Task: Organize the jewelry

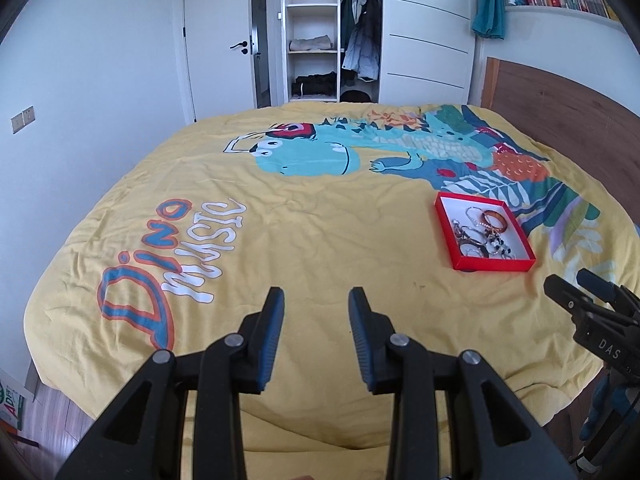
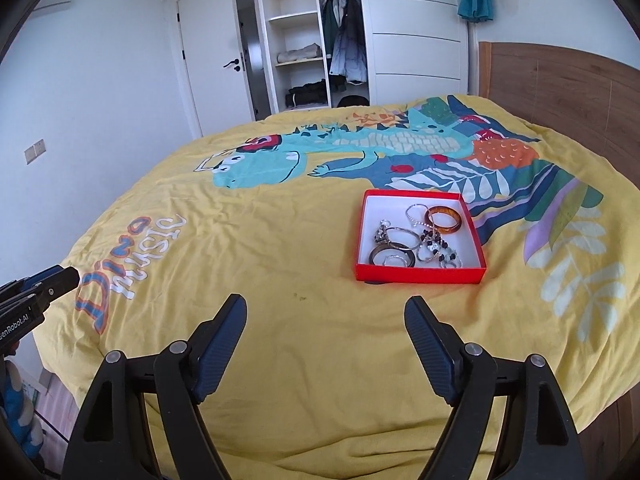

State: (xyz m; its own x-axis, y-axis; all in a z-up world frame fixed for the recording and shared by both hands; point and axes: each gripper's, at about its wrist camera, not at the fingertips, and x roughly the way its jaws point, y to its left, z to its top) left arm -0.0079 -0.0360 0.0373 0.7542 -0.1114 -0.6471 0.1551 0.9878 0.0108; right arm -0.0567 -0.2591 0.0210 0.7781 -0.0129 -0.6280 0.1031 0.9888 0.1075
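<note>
My left gripper [image 1: 316, 300] hangs over the near part of the bed, its two blue-padded fingers [image 1: 274, 320] parted with only bare yellow duvet [image 1: 320, 240] showing in the gap; nothing is held. My right gripper [image 2: 326, 312] is beside it, its fingers [image 2: 224, 336] spread wider, and they too are empty, with just duvet between them. Both point forward and down across the bed.

The jewelry sits in a shallow red box [image 2: 420, 274] with a white inside, lying flat on the duvet ahead of my right gripper and a little to its right, well apart from the fingertips. From the left wrist view the same box [image 1: 494, 266] lies off to the right, farther away. Inside it an amber bangle [image 2: 446, 220] rests toward the far right corner, a thin silver chain [image 2: 416, 216] curls just beside it, a dark ring-shaped bangle [image 2: 394, 256] lies near the front wall with a thin silver hoop [image 2: 402, 236] overlapping it, and a beaded black-and-white piece [image 2: 438, 248] trails to the right of those. The pieces lie tangled together and touching; smaller ones I cannot make out.

The duvet carries a teal dinosaur print [image 2: 280, 164] and the words "Dino music" [image 1: 172, 264]. Past the foot of the bed stands an open wardrobe [image 2: 316, 40] with hanging coats, and a wooden headboard [image 2: 560, 92] runs along the right.
</note>
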